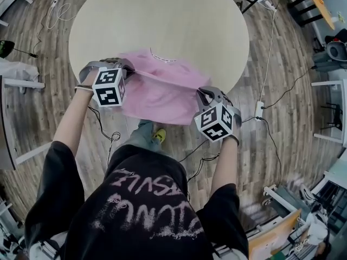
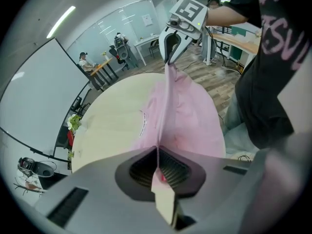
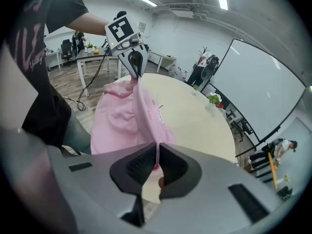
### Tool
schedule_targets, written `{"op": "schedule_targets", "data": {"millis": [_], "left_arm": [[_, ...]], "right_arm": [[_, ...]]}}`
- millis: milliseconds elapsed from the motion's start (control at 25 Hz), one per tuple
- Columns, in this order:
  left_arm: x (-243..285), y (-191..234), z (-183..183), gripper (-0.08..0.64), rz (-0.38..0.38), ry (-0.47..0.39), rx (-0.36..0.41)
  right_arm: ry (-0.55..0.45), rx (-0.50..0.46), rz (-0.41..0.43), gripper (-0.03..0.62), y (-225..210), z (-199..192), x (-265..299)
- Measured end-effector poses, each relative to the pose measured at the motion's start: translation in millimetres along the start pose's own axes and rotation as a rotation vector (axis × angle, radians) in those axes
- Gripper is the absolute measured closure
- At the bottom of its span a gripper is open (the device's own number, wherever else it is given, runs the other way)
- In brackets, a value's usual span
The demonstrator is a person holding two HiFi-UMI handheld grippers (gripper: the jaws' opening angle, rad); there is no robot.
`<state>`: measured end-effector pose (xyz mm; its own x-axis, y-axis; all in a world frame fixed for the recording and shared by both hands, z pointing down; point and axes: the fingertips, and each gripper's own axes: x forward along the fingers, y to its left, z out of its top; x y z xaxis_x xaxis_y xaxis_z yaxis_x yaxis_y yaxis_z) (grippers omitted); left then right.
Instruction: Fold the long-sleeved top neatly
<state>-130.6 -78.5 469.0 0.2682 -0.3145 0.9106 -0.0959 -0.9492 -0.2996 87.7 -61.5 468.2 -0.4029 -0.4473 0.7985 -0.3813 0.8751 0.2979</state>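
**Left gripper** [image 2: 158, 167]: jaws are pressing together on a thin pinch of the pink top [image 1: 157, 88]. In the left gripper view the cloth is running straight out from between the pads, with no gap showing on either side.

**Right gripper** [image 3: 157, 162]: same state. The jaws are clamping a fold of the top, and the cloth is filling the narrow slit between the pads.

**Between the grippers:** the top is being held as one taut ridge running from one pinch to the other. Each gripper view is showing the other gripper at the far end of that ridge, at about 12 o'clock. In the head view the left gripper is sitting at the top's 9 o'clock side and the right gripper at its 4 o'clock corner.

**Judgement on the hold:** two pinches with tension between them are giving a straight crease line. This is probably a fold in progress, with the raised edge ready to be carried over the rest of the body. Slack here would let the crease wander, so both grips are looking deliberate.

**Top:** most of it is lying on the round table [image 1: 162, 20] at the table's 6 o'clock rim, with the collar [image 1: 162, 56] pointing to 12 o'clock. The part toward 6 o'clock is hanging past the rim, over the floor [image 1: 282, 123]. I cannot tell where the sleeves are lying.

**Progress:** early or middle stage, not yet a neat packet.
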Motion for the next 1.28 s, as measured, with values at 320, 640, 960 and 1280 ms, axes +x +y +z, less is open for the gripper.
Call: {"op": "schedule_targets", "data": {"millis": [320, 640, 960, 1280], "left_arm": [[49.0, 41.1, -19.3, 0.537, -0.080, -0.012, 0.024], [97.1, 47.7, -35.1, 0.537, -0.166, -0.023, 0.043], [124.7, 54.0, -38.0, 0.531, -0.216, -0.043, 0.069], [124.4, 78.1, -35.2, 0.469, -0.165, -0.104, 0.021]], "right_arm": [[0.076, 0.048, 0.020, 0.566, -31.3, 1.2, 52.0], [0.128, 0.128, 0.033, 0.565, -36.0, -10.3, 91.7], [0.165, 0.180, 0.022, 0.560, -43.0, -23.7, 114.7], [0.130, 0.260, -0.033, 0.485, -62.0, -20.4, 109.8]]}}
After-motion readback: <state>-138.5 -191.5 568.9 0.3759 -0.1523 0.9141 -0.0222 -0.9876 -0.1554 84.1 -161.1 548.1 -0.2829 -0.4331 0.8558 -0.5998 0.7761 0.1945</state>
